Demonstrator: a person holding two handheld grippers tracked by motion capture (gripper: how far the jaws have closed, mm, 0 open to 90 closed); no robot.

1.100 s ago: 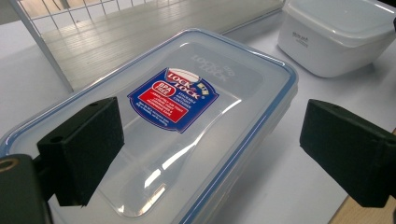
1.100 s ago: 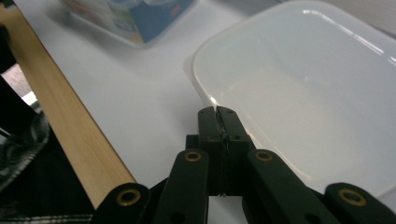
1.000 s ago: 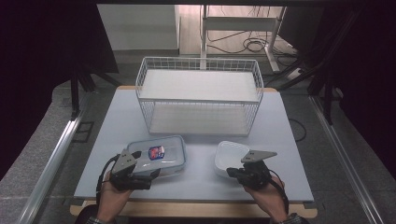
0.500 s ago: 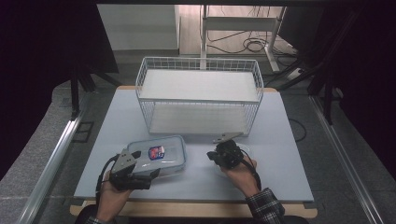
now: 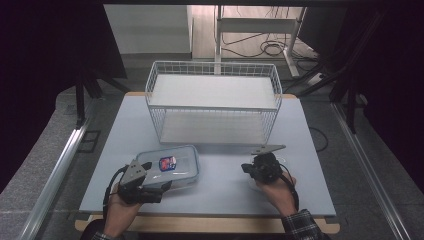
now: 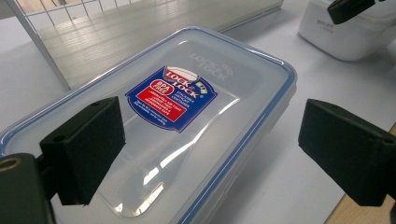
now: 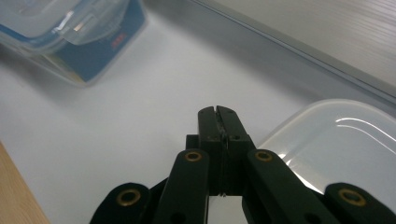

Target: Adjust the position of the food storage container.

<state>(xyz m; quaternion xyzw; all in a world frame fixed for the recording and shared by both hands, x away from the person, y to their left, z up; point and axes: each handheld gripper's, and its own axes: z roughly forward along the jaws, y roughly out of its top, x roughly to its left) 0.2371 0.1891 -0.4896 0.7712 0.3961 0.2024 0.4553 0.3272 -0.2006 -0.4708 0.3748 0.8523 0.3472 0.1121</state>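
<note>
**Two lidded boxes at the table's near edge: where a slip could start**

High view. The lidded container [image 5: 170,166] with the blue-and-red label is seen on the pale table [image 5: 220,120], near the front edge, with the left gripper [image 5: 161,186] laid against its near end. The right gripper [image 5: 246,168] is held over a small white container [image 5: 284,162] toward the right. Behind both stands a white wire basket [image 5: 214,102]. Because both boxes lie close to the front edge, a sideways nudge could be expected to send one off the table. Dark drapes are hung at both sides, and cables lie on the floor behind the table.

Left gripper view. The jaws are spread wide, one pad [image 6: 86,142] over the lid and the other hanging beyond the box's side, so nothing is gripped. The lid looks smooth and glossy; if the jaws were closed from this skewed placement, the box might well be pushed or twisted rather than caught. The label [image 6: 172,96] is read clearly; the white container [image 6: 348,32] is seen beyond.

Right gripper view. The jaws are clenched together with nothing between them, their tips just beside the white container's [image 7: 343,144] rim. A closed tip driven on could tip or shove this probably light box. The lidded container's latch [image 7: 74,28] is seen at upper left.
</note>
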